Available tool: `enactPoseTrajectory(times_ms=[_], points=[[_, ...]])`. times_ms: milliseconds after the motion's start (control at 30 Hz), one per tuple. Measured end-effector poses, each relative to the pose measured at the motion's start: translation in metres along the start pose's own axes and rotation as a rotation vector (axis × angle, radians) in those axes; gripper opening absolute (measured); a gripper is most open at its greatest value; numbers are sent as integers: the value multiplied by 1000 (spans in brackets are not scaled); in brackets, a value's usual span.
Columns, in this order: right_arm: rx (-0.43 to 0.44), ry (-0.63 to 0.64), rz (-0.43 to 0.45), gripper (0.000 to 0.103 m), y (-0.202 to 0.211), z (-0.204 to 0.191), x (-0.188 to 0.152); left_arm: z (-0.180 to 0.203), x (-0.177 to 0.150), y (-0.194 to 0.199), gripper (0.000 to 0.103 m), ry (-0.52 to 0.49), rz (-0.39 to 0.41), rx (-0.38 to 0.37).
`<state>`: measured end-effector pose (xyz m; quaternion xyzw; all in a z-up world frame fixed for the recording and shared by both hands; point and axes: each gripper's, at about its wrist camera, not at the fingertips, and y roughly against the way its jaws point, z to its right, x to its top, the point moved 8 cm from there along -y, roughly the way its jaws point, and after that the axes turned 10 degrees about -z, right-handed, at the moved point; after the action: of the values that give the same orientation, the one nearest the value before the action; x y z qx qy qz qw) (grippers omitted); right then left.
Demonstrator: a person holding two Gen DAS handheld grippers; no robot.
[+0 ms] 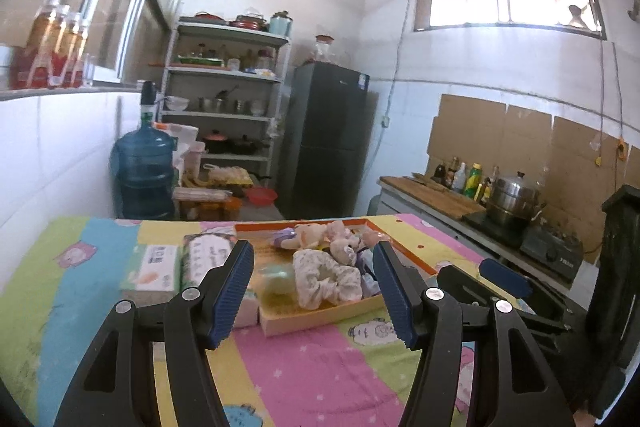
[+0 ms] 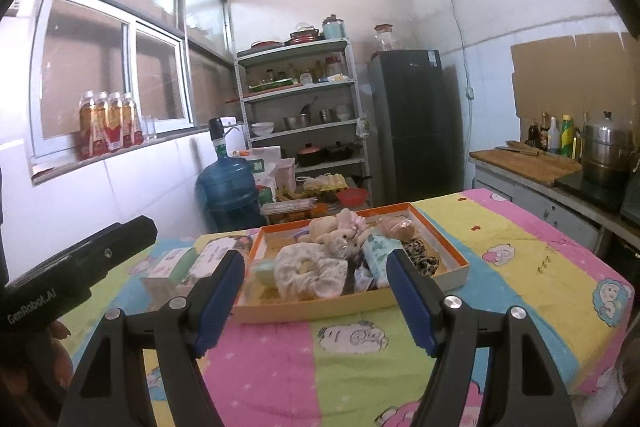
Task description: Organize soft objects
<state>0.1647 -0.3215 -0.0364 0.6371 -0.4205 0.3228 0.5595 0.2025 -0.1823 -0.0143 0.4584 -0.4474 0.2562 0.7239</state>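
An orange-rimmed shallow box [image 2: 448, 247] [image 1: 404, 251] sits on the colourful cartoon cloth [image 2: 360, 367]. It holds soft things: a white patterned scrunchie [image 2: 308, 273] [image 1: 328, 277], small plush bunnies [image 2: 340, 231] [image 1: 320, 235], a leopard scrunchie [image 2: 420, 253], a teal cloth [image 2: 380, 247] and a pale green sponge [image 2: 264, 271] [image 1: 276, 277]. My left gripper [image 1: 314, 291] is open and empty, hovering just short of the box. My right gripper [image 2: 316, 291] is open and empty, also in front of the box. The left gripper's body [image 2: 76, 267] shows at the right view's left edge.
Tissue packs [image 1: 160, 265] [image 2: 176, 261] lie left of the box. Behind the table stand a water jug [image 2: 228, 187], a metal shelf [image 2: 304, 107] and a dark fridge [image 2: 416, 123]. A counter with a steamer pot [image 2: 604, 151] and bottles runs along the right.
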Motion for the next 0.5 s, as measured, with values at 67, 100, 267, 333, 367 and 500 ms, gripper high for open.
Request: enactPoseTrajectory(times_ms=[67,100,267,333,367,500], points=[[4,3,4,73,8,-6,-4,-2,-4,12,64,6,5,10],[3,4,7,73,13,-10,-6,-3,-7,17,64,8,8,11],[-8,8,17,73,30,-25,-17,-10,-21,42,64,19,4,61],[-11,11,21,73,36,-32,-22,-14,-27,54,64,23,11,107],[-10,14,23,73,39,-36,-24,-16,-28,59,64,24,16,120],[2,25,38,73,51,-52,-28,-25,-34,79,64,42,33,155]])
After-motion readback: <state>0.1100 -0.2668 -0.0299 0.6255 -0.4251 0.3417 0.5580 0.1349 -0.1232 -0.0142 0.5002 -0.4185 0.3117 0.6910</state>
